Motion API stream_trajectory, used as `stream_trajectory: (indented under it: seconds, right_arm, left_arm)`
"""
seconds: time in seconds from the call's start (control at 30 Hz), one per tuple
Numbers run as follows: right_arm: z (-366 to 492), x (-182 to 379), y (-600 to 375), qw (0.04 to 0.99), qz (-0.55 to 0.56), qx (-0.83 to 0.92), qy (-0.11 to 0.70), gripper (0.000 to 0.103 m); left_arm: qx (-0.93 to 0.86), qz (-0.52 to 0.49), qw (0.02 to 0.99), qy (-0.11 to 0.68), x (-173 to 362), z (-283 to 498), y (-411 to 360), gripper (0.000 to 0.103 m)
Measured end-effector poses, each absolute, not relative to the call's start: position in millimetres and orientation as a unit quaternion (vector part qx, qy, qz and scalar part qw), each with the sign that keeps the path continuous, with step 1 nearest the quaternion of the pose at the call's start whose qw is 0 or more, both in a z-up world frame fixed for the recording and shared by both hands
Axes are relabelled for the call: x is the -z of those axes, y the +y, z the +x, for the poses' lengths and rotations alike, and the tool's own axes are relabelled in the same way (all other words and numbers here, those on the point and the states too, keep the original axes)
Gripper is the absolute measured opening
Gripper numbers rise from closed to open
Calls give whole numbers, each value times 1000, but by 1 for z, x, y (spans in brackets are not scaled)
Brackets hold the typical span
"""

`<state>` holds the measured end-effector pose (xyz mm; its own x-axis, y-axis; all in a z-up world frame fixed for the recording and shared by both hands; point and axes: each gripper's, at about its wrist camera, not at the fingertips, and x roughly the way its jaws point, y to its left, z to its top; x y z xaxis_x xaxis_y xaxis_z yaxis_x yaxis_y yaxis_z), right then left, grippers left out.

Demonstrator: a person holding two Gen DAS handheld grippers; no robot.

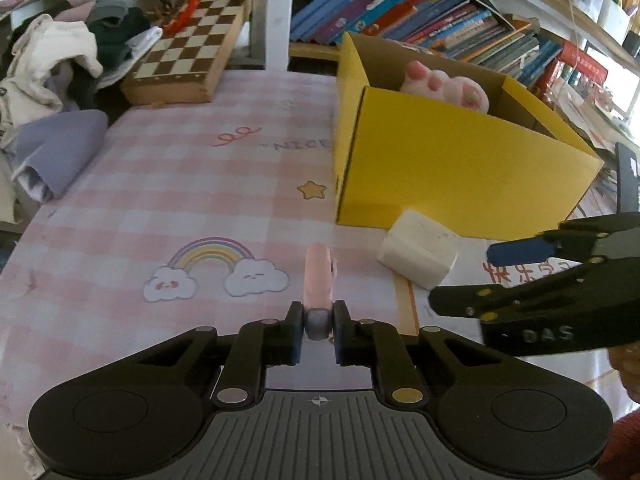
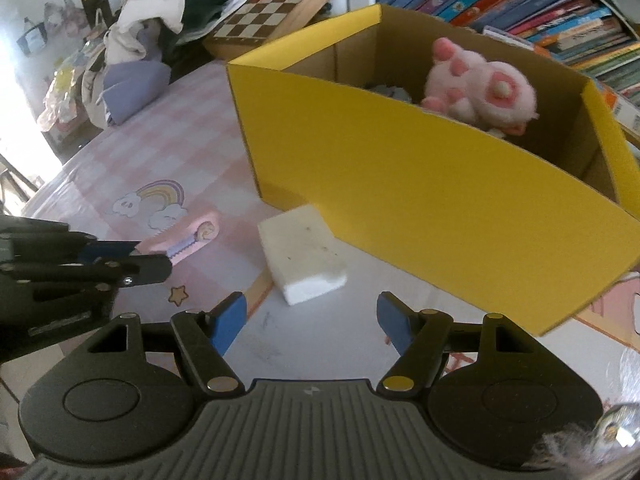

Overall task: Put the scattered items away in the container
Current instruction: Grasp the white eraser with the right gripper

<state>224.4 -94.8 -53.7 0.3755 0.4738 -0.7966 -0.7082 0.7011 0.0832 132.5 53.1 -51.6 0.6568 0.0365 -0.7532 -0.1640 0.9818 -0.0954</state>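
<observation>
A slim pink comb-like item with a purple toothed edge lies on the pink checked tablecloth. My left gripper is shut on its near end; from the right wrist view the same comb sticks out of the left gripper. A white foam block rests just in front of the yellow cardboard box, and it appears as the block beside the box in the left view. My right gripper hovers open near the block, holding nothing. A pink plush toy lies inside the box.
A wooden chessboard box and a heap of clothes sit at the far left. Rows of books line the shelf behind the yellow box. A purple folded cloth lies at the table's left edge.
</observation>
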Motion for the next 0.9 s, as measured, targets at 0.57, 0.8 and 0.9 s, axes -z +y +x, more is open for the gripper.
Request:
stream_trajectory:
  seconds: [0.57,0.8,0.9]
  right_arm:
    - [237,72,-63,819,-168,-357,416,48]
    - [235,68,-70,820,-155,-353,424,39]
    - [229,63,-74,820,-155,-353,423,38]
  left_arm:
    - [-61,-85,905,412,46,117,66,13]
    - [-47,-92,907,409,45,116,66,13]
    - [-38,-91,911,401,41,117,65,13]
